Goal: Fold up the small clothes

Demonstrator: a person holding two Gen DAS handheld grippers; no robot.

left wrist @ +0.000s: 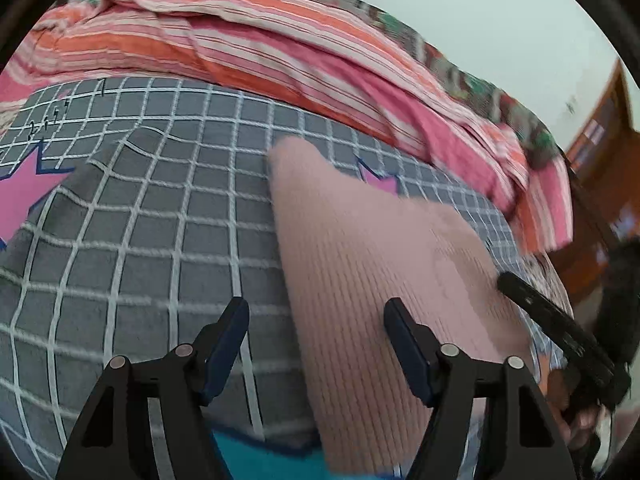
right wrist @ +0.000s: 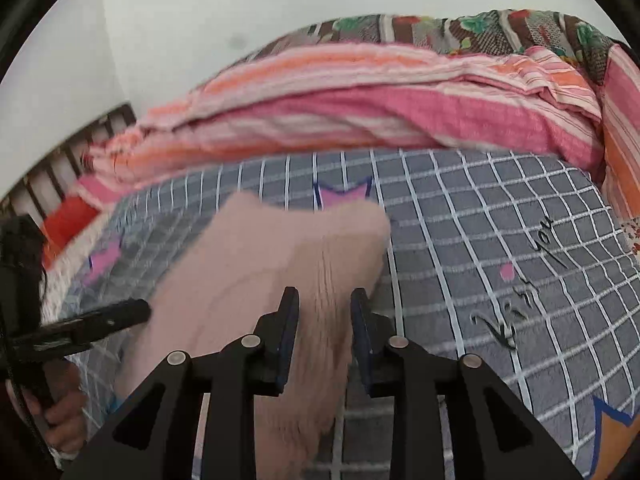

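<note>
Soft even daylight, no harsh shadows; motion blur smears both strongly fisheye-curved views.

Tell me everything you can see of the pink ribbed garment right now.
The pink ribbed garment is a small, pale dusty-pink knit with fine lengthwise ribs and looks soft. It lies on the grey checked bedsheet, one narrow end pointing toward the striped blanket. Part of it runs between the jaws of the right gripper, though blur hides whether they press it. The left gripper is open at its edge, one jaw over the fabric. Its shape is unclear through motion blur.
</note>
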